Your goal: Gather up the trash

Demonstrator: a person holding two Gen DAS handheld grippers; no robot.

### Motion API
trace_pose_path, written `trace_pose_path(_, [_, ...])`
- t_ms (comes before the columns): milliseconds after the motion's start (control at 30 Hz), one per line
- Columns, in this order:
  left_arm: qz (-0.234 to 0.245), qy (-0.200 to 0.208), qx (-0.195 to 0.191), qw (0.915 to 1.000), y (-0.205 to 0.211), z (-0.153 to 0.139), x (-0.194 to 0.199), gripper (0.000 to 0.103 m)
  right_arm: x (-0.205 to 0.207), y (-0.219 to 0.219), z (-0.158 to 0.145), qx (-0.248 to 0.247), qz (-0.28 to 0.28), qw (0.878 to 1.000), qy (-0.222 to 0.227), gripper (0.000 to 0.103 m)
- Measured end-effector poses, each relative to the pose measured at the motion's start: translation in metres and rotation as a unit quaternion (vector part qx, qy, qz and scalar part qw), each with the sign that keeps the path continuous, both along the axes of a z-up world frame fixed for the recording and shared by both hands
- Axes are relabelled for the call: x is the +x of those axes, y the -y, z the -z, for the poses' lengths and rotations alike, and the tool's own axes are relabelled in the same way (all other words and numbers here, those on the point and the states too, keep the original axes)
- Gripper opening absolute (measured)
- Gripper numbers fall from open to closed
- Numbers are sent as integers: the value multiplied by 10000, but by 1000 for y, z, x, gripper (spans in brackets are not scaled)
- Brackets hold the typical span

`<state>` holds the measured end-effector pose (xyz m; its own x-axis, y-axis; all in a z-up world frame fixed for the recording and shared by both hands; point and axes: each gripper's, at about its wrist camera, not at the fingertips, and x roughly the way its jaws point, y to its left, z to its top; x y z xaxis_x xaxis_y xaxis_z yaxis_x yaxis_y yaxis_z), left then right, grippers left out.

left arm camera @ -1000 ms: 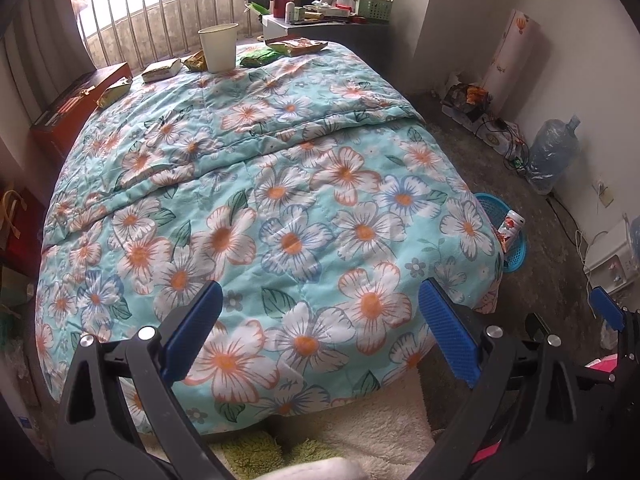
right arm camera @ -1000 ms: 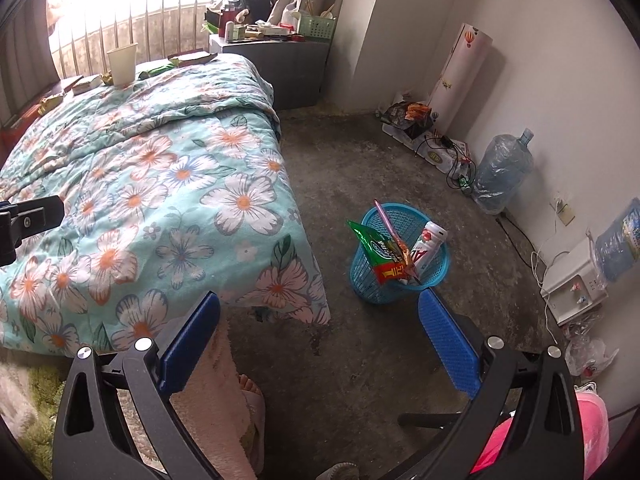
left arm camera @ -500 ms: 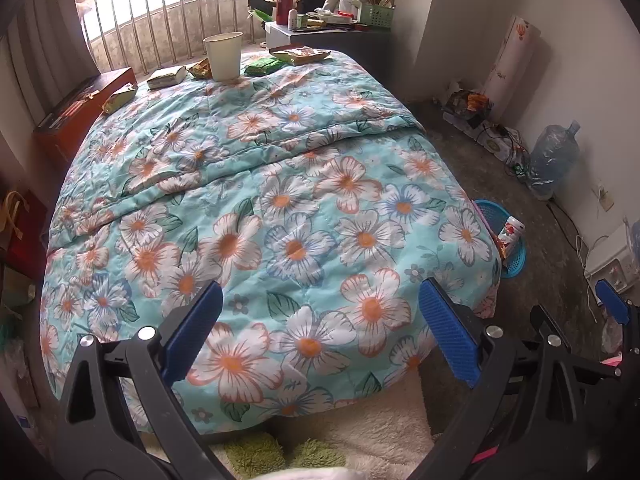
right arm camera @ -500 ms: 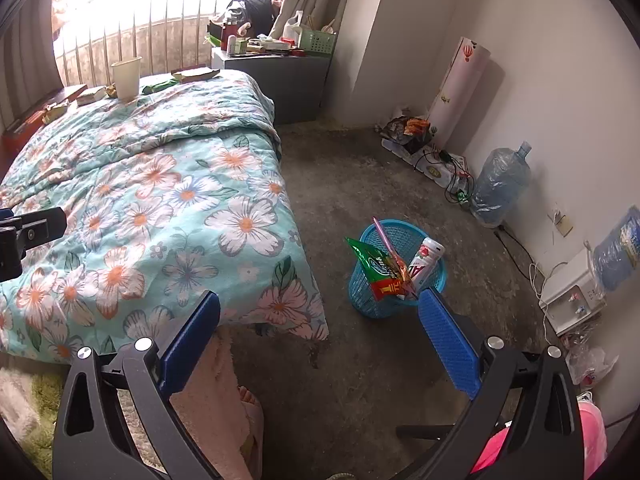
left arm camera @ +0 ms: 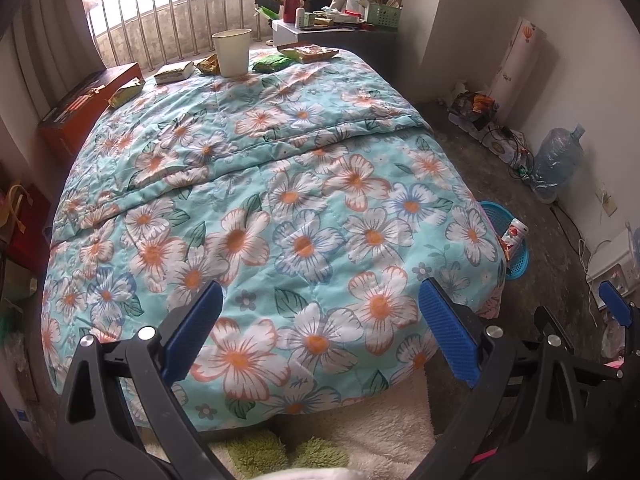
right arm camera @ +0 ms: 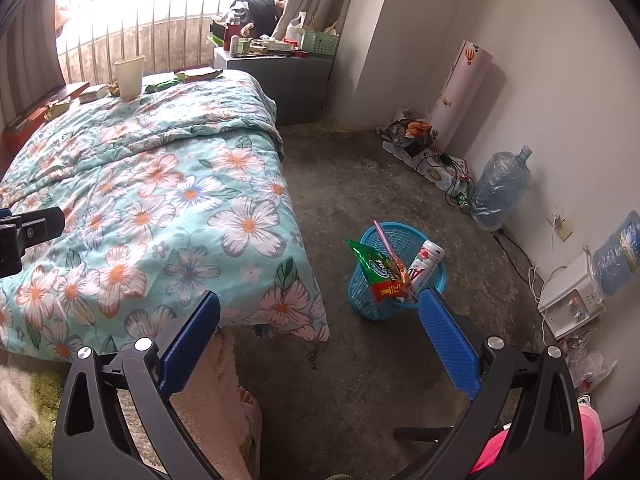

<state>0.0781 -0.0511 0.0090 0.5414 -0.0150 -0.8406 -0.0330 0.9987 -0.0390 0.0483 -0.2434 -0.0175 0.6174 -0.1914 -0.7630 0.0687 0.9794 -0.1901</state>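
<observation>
- Hovering over the bed (left arm camera: 304, 184), my left jaws (left arm camera: 320, 332) gaped empty.
- My right jaws (right arm camera: 320, 332) gaped empty near the basket (right arm camera: 394, 236).
- Wrappers (left arm camera: 272, 63) lay by the cup (left arm camera: 232, 51).

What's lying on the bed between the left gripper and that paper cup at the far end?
Only bare floral quilt, seen in the left wrist view. From the left gripper, nothing sits on it until the white paper cup among wrappers.
</observation>
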Motion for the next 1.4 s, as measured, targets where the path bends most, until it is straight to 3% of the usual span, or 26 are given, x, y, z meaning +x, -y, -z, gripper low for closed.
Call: trace_pose_path(1400, [4, -3, -6, 10000, -1, 0, 0, 94, 1, -3, -3, -25, -41, 10000, -1, 97])
